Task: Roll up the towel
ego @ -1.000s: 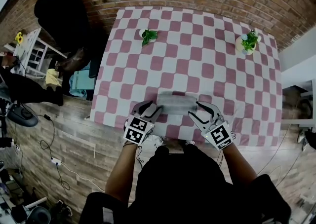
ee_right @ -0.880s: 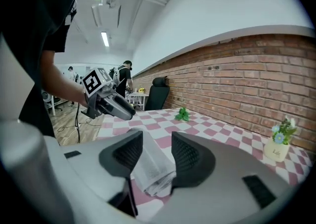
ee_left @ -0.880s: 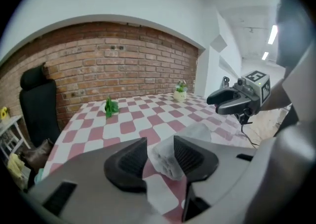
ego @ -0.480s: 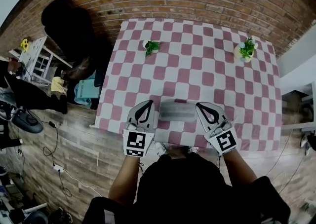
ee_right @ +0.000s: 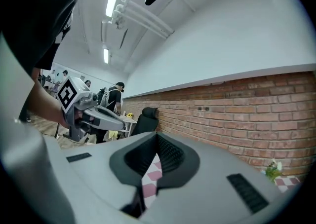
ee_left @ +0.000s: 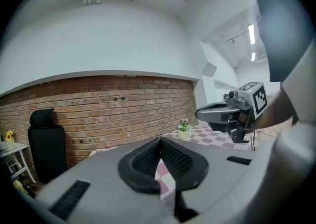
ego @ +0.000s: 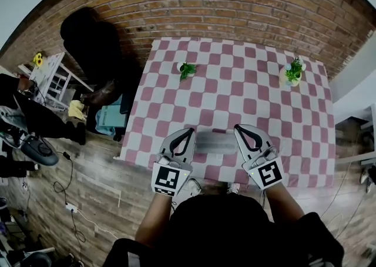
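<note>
The grey towel (ego: 216,142) lay as a long bundle near the table's (ego: 252,83) near edge, about midway along it. The left tool (ego: 189,133) and right tool (ego: 238,129) were held up at either end of it. Both tools' jaws were pressed together with nothing between them. The right tool's jaws had just been closing.

On the table (ego: 235,92), between the fingertips of the left gripper (ego: 191,131) and the right gripper (ego: 237,127): the towel (ego: 216,142). Well beyond the left fingertips, the left plant (ego: 187,70); beyond and right of the right fingertips, the right plant (ego: 293,72). Behind the table, a brick wall (ego: 235,1); far left of the left fingers, a chair (ego: 94,42).
</note>
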